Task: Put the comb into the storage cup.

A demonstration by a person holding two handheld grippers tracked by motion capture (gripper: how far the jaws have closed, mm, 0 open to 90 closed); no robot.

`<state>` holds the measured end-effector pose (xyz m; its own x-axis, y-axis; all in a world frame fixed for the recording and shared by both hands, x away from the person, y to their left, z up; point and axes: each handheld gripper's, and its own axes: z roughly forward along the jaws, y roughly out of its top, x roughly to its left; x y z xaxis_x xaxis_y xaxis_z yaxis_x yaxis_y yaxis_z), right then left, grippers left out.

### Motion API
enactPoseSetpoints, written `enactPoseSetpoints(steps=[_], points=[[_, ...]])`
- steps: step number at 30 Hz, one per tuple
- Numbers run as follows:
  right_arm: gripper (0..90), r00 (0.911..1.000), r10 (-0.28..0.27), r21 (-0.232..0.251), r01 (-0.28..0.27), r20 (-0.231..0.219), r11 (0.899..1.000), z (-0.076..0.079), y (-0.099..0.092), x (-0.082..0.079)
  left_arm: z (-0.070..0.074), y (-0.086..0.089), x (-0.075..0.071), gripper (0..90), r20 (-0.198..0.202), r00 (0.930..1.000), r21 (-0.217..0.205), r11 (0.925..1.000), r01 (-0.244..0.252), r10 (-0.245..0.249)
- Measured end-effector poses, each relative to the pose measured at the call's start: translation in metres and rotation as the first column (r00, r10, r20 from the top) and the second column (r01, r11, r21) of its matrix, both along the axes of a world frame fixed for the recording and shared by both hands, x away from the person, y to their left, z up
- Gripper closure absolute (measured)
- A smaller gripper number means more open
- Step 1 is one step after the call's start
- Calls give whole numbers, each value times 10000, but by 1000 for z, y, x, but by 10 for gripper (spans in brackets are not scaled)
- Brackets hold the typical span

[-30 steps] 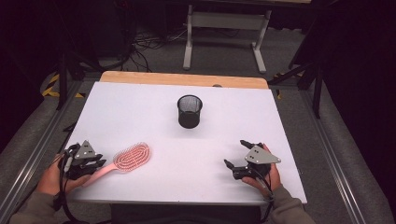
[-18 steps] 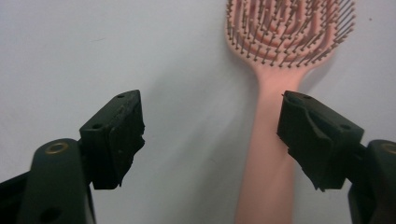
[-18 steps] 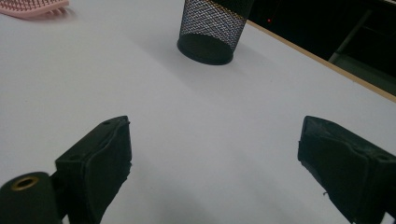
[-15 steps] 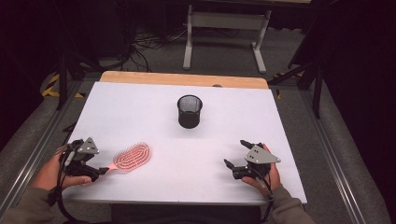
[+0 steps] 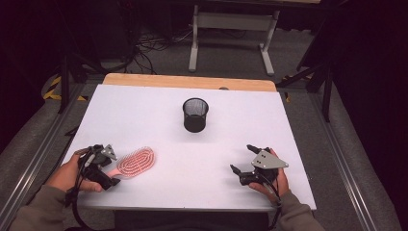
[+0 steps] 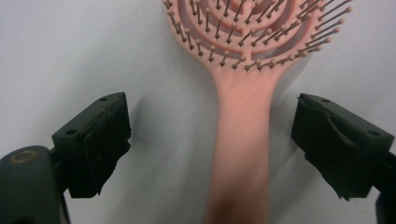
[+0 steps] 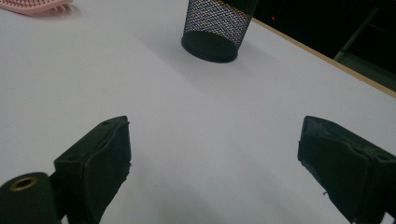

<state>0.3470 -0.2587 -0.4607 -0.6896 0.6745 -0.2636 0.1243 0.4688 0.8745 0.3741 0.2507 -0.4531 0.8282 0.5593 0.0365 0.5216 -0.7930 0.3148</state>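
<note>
A pink hairbrush (image 5: 135,162) lies bristles-up on the white table (image 5: 144,110) at the front left. Its handle (image 6: 243,140) runs between the jaws of my left gripper (image 5: 103,166), which stand wide apart and do not touch it. In the left gripper view the left gripper (image 6: 212,140) is open around the handle, with the brush head (image 6: 254,28) ahead. A black mesh cup (image 5: 195,114) stands upright at the table's middle back. My right gripper (image 5: 245,161) rests open at the front right, nothing between its jaws. From the right gripper (image 7: 215,163), the mesh cup (image 7: 215,29) lies ahead.
A wooden strip (image 5: 192,82) borders the table's far edge. Beyond it stand a metal frame (image 5: 231,29) and cables on the floor. The hairbrush (image 7: 35,5) sits at the far left in the right gripper view.
My left gripper and the hairbrush have shifted slightly left and toward the front edge. The jaws now stand apart around the handle. The right gripper has not moved.
</note>
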Motion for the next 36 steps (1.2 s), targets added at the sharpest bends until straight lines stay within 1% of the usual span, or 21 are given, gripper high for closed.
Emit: enactPoseSetpoints(steps=[1,2,4,5,6,8,9,10,11,13,14,17,20,23,24,31,36], points=[[102,10000,11,-2,-11,-6,10000,0,0,0,1,-1,1,117,-61,10000,60,10000,69,-69],[103,10000,29,-16,-29,-5,10000,0,0,0,1,-2,2,128,-88,9999,26,9999,145,-145],[103,10000,40,-33,-40,-20,10000,0,1,0,2,-2,4,172,-352,9991,-67,9997,251,-253],[104,10000,46,-29,-46,-43,10000,0,1,0,2,-2,4,207,-452,9984,-105,9994,343,-347],[104,10000,46,-37,-46,-44,10000,0,1,0,3,-3,5,232,-458,9982,-101,9992,378,-382],[104,10000,51,-40,-51,-74,10000,0,1,-1,5,-2,6,302,-448,9986,-113,9995,278,-283],[104,10000,52,-44,-53,-77,10000,-1,1,0,6,-2,7,364,-420,9990,-195,9997,157,-165],[104,10000,47,-67,-47,-66,10000,-1,1,0,7,-2,8,427,-441,9989,-236,9996,174,-184],[104,10000,53,-81,-53,-74,10000,-1,1,0,7,-1,8,436,-429,9988,-246,9995,218,-228],[104,10000,63,-91,-64,-75,9999,-1,1,0,7,-1,7,456,-305,9990,-317,9990,322,-332],[104,10000,60,-85,-61,-77,9999,-1,1,0,7,-1,6,492,-233,9992,-357,9988,330,-338],[105,9999,64,-98,-65,-90,9999,-1,1,0,5,1,3,538,-108,9995,-593,9979,277,-283],[105,9999,70,-93,-71,-72,9999,0,1,-1,3,6,0,573,170,9998,-1041,9945,149,-132],[105,9999,83,-64,-84,-76,9999,0,1,-1,1,9,-4,622,378,9993,-1329,9911,68,-18],[105,9999,82,-53,-82,-84,10000,0,1,-1,1,9,-4,649,430,9991,-1348,9908,68,-10],[106,10000,90,-94,-91,-25,9999,0,1,-1,-1,8,-8,683,717,9974,-1393,9902,138,-38],[106,10000,36,-90,-36,11,10000,1,1,-1,-3,11,-10,687,896,9960,-1676,9858,96,56]])
